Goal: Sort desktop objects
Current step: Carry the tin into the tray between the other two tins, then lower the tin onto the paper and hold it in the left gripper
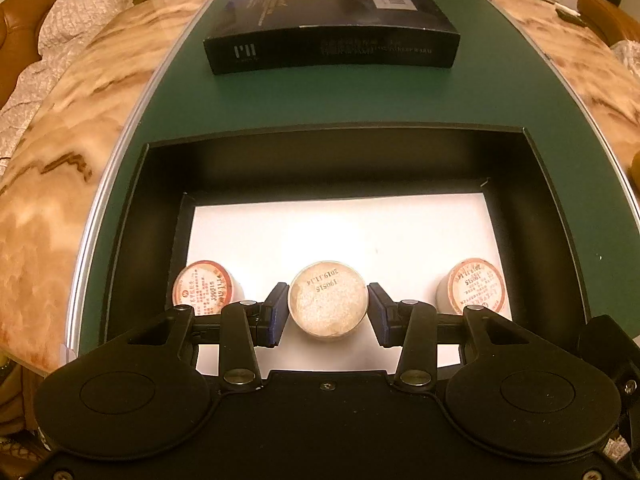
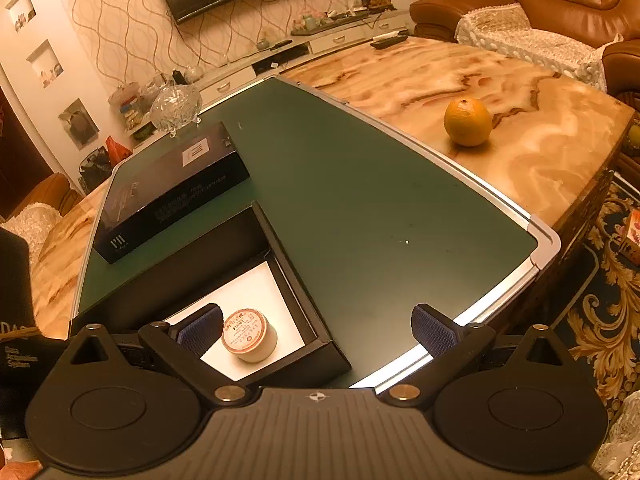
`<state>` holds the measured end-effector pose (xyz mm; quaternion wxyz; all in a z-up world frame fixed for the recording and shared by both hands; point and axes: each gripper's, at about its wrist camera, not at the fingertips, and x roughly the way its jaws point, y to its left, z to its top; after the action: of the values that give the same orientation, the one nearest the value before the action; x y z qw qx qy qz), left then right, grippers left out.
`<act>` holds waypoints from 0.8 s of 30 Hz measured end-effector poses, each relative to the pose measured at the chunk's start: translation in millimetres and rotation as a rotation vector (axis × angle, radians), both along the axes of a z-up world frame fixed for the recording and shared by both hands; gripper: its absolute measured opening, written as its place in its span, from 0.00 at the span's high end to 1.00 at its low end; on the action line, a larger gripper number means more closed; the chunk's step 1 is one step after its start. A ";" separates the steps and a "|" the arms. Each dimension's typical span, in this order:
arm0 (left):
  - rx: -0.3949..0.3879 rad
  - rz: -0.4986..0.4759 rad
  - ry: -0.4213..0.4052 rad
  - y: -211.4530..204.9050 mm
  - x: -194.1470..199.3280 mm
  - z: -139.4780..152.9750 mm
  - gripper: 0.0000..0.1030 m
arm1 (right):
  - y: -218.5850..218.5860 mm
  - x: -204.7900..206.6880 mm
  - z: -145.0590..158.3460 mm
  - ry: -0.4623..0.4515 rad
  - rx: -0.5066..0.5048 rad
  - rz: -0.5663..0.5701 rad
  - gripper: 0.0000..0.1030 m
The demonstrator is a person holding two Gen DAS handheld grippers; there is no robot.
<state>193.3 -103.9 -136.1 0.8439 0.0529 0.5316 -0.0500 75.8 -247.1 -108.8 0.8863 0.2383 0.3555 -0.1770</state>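
- The marble table (image 2: 520, 92) fills the right and top of the right wrist view; a green mat (image 1: 400, 96) with a silver edge lies on it and carries everything being sorted.
- A closed dark lid box (image 1: 332, 28) lies flat on the mat in the upper middle of the left wrist view, its long side running across the frame, well apart from both grippers.
- The open black tray (image 1: 132, 240) with a white floor takes up the centre of the left wrist view. Three small round jars sit along its near edge.
- An orange (image 2: 468, 122) rests on bare marble in the upper right of the right wrist view, off the mat and far from either tool.
- The left gripper (image 1: 328, 308) points steeply down into the tray, clenched on the middle jar (image 1: 328, 300): both blue pads touch its sides. The jar stands upright with its stamped end facing the camera, so its axis runs along the fingers.
- The left jar (image 1: 202, 292) and right jar (image 1: 472, 286) stand just beside the held one on either side, apart from the pads.
- The right gripper (image 2: 318, 334) hangs released over the tray's near right corner, nothing between its fingers.
- Judgement: the held jar appears low over or on the tray floor, so letting go looks like the next step; the left hand alone is placed for it.
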 end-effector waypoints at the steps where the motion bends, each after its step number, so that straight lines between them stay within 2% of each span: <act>1: -0.003 -0.001 0.002 -0.7 0.1 -1.1 0.60 | 0.1 0.1 0.0 0.001 -0.001 0.000 0.00; 24: -0.001 0.011 0.007 -4.4 1.0 -11.4 0.59 | 0.7 0.7 0.1 0.008 -0.003 0.001 0.00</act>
<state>194.3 -108.2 -147.5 0.8424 0.0494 0.5347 -0.0459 76.5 -246.4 -108.7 0.8853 0.2359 0.3590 -0.1782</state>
